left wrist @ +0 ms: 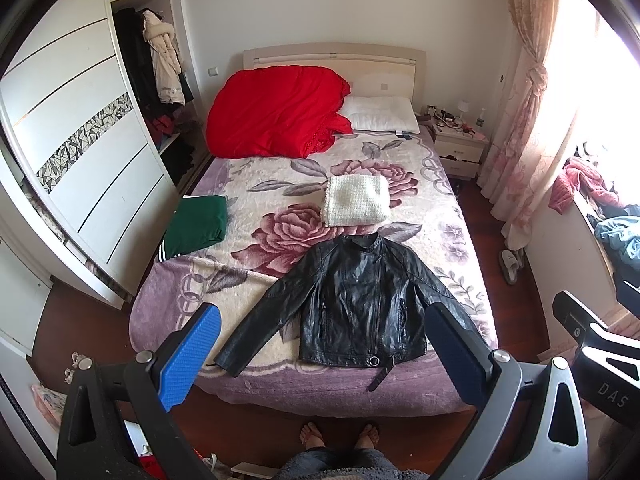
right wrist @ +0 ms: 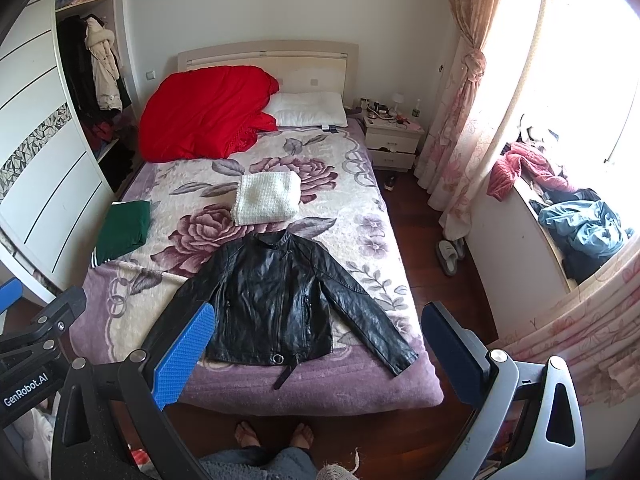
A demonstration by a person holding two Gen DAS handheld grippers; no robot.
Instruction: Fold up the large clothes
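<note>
A big bed (left wrist: 224, 376) has a flowery blanket on it. A red quilt (left wrist: 276, 112) is piled by the headboard. A black leather jacket (left wrist: 352, 304) lies flat near the foot of the bed, sleeves spread out. Just behind its collar sits a folded white sweater (left wrist: 356, 200). The left gripper (left wrist: 324, 356) and the right gripper (right wrist: 316, 356) are both held above the bed's foot, fingers wide apart, holding nothing.

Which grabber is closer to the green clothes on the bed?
Left. The left gripper hangs over the bed's foot on the side where the green clothes lie. The right gripper is further over, on the far side of the black jacket. Both have open jaws.
</note>
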